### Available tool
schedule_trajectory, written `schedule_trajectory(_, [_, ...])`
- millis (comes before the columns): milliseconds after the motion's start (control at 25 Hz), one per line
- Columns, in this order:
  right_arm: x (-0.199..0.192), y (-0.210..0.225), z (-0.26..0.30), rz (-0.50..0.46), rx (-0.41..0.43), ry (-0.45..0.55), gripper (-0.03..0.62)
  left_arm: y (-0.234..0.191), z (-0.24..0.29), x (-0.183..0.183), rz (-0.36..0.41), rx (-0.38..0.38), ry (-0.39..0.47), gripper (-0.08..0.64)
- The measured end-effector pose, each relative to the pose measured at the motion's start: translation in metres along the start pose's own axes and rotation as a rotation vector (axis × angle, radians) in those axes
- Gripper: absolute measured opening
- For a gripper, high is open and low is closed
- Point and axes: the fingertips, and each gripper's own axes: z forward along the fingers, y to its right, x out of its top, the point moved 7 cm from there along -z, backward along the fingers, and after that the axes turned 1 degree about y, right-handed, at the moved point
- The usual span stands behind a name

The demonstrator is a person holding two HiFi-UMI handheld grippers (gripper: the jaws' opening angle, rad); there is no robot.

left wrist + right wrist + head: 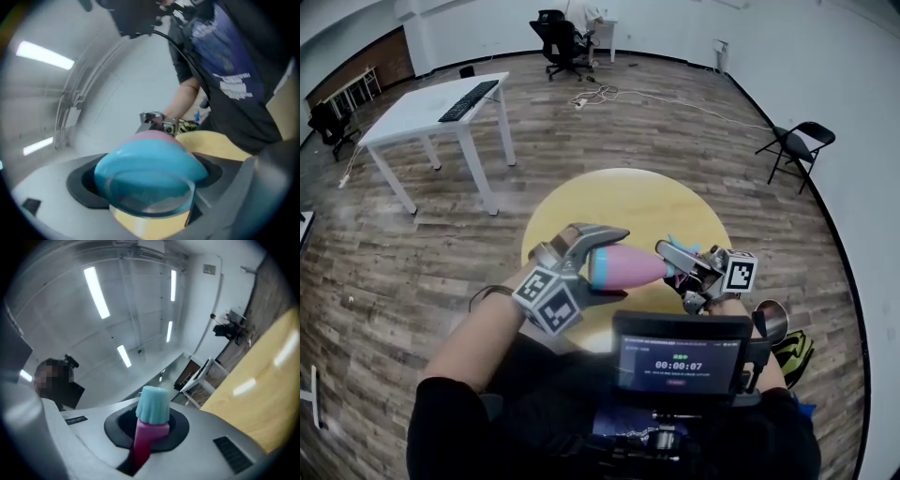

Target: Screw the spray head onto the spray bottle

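In the head view a pink spray bottle (628,267) with a blue base lies level above the round yellow table (628,206), neck pointing right. My left gripper (605,264) is shut on its thick end. From the left gripper view the blue base (150,164) fills the jaws and the right gripper (155,120) shows beyond it. My right gripper (677,259) is shut on the spray head (671,247), right next to the bottle's neck. The right gripper view shows the head's light-blue ribbed collar over a pink body (151,416), with no bottle on it.
A white table (403,122) with a keyboard stands at far left. A black folding chair (794,145) sits at right and an office chair (558,42) at the back. A screen with a timer (680,361) hangs at the person's chest.
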Motion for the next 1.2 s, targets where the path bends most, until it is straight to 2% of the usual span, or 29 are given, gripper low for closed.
schedule_trajectory(40, [0.006, -0.006, 0.000, -0.107, -0.009, 0.003, 0.018, -0.009, -0.005, -0.009, -0.163, -0.001, 0.062, 0.532])
schedule_trajectory(80, [0.014, -0.014, -0.003, -0.225, -0.024, 0.011, 0.018, -0.019, -0.011, -0.019, -0.375, -0.003, 0.147, 0.535])
schedule_trajectory(200, [0.032, -0.037, -0.010, -0.522, -0.068, 0.038, 0.018, -0.043, -0.031, -0.053, -1.171, -0.062, 0.488, 0.536])
schedule_trajectory(240, [0.031, -0.043, -0.007, -0.602, -0.072, 0.018, 0.018, -0.046, -0.034, -0.059, -1.395, -0.101, 0.613, 0.537])
schedule_trajectory(280, [0.027, -0.048, -0.001, -0.671, -0.070, -0.016, 0.018, -0.048, -0.034, -0.061, -1.548, -0.143, 0.711, 0.537])
schedule_trajectory(320, [0.020, -0.052, 0.008, -0.725, -0.058, -0.054, 0.018, -0.048, -0.031, -0.058, -1.616, -0.184, 0.757, 0.537])
schedule_trajectory(360, [0.013, -0.055, 0.015, -0.754, -0.039, -0.086, 0.018, -0.045, -0.025, -0.050, -1.608, -0.222, 0.742, 0.537])
schedule_trajectory(400, [0.009, -0.056, 0.019, -0.750, -0.018, -0.102, 0.018, -0.040, -0.017, -0.039, -1.542, -0.254, 0.688, 0.538])
schedule_trajectory(440, [0.008, -0.054, 0.020, -0.711, -0.003, -0.103, 0.018, -0.036, -0.012, -0.027, -1.443, -0.274, 0.628, 0.533])
schedule_trajectory(480, [0.009, -0.049, 0.018, -0.638, 0.004, -0.095, 0.017, -0.033, -0.010, -0.015, -1.323, -0.277, 0.572, 0.538])
schedule_trajectory(520, [0.011, -0.042, 0.014, -0.538, 0.005, -0.086, 0.017, -0.030, -0.009, -0.005, -1.170, -0.261, 0.510, 0.536])
schedule_trajectory(560, [0.012, -0.034, 0.011, -0.424, 0.003, -0.081, 0.018, -0.026, -0.009, 0.004, -0.965, -0.232, 0.430, 0.535])
schedule_trajectory(680, [0.006, -0.006, 0.002, -0.077, 0.006, -0.074, 0.017, 0.002, -0.003, 0.020, -0.160, -0.092, 0.085, 0.534])
schedule_trajectory(720, [0.002, -0.001, 0.001, 0.010, 0.009, -0.062, 0.018, 0.011, 0.000, 0.020, 0.049, -0.048, -0.010, 0.534])
schedule_trajectory(760, [-0.002, 0.001, 0.001, 0.061, 0.014, -0.048, 0.018, 0.017, 0.002, 0.019, 0.172, -0.017, -0.063, 0.534])
schedule_trajectory(800, [-0.004, -0.001, 0.002, 0.066, 0.017, -0.036, 0.017, 0.018, 0.001, 0.016, 0.198, 0.003, -0.076, 0.535])
schedule_trajectory(840, [-0.003, -0.004, 0.003, 0.030, 0.017, -0.027, 0.018, 0.013, -0.001, 0.011, 0.140, 0.020, -0.062, 0.535])
schedule_trajectory(880, [0.002, -0.008, 0.002, -0.038, 0.011, -0.016, 0.018, 0.004, -0.005, 0.004, 0.015, 0.038, -0.030, 0.535])
schedule_trajectory(920, [0.010, -0.011, 0.000, -0.122, -0.001, 0.004, 0.018, -0.007, -0.009, -0.005, -0.161, 0.054, 0.020, 0.535])
schedule_trajectory(1000, [0.029, -0.020, -0.009, -0.277, -0.035, 0.067, 0.018, -0.030, -0.021, -0.028, -0.619, 0.059, 0.161, 0.535])
schedule_trajectory(1080, [0.039, -0.029, -0.014, -0.398, -0.073, 0.098, 0.018, -0.042, -0.031, -0.048, -1.117, 0.002, 0.357, 0.534])
schedule_trajectory(1120, [0.039, -0.033, -0.014, -0.455, -0.083, 0.086, 0.018, -0.043, -0.032, -0.053, -1.325, -0.047, 0.470, 0.535])
schedule_trajectory(1160, [0.035, -0.037, -0.010, -0.508, -0.081, 0.060, 0.018, -0.042, -0.030, -0.054, -1.476, -0.099, 0.566, 0.540])
schedule_trajectory(1200, [0.028, -0.041, -0.004, -0.555, -0.072, 0.024, 0.018, -0.040, -0.025, -0.050, -1.555, -0.144, 0.624, 0.541])
